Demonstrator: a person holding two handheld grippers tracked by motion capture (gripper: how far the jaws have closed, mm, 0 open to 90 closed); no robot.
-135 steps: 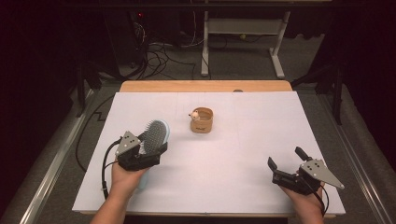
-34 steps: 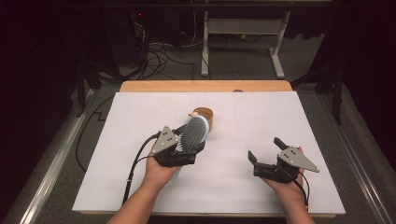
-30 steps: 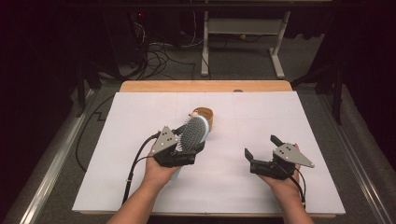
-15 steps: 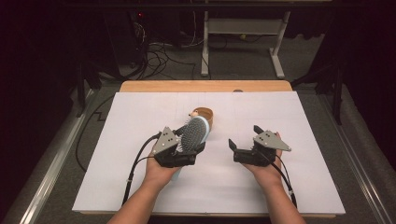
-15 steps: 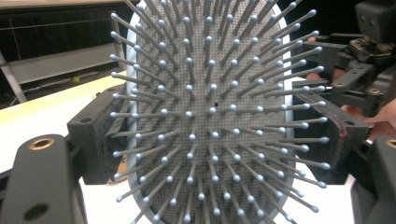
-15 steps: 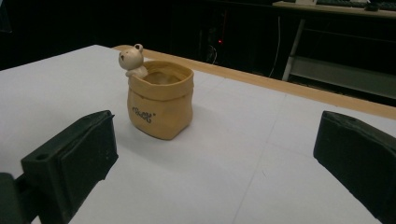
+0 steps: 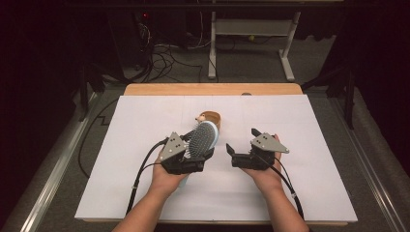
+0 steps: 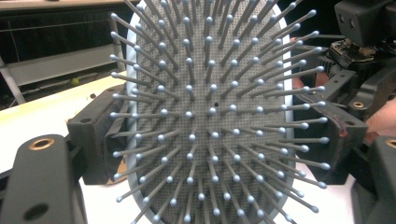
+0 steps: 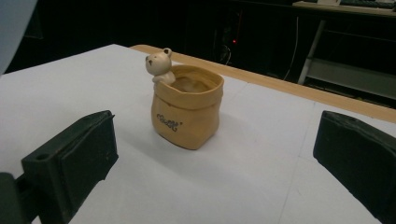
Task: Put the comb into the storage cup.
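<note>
While we work over the table (image 7: 145,193), our left gripper (image 7: 189,155) clamps the brush (image 7: 202,139) near its centre, head toward twelve o'clock, just short of the pot (image 7: 212,117). Our right gripper (image 7: 231,153), jaws wide, faces that pot at one o'clock. We judge the next move: steady the pot, then drop the brush in.

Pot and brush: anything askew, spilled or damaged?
Nothing stands out. The pot stands upright on the white sheet, its bear intact, no spill. The brush sits clamped in the left gripper, bristles whole. The right gripper is open.
</note>
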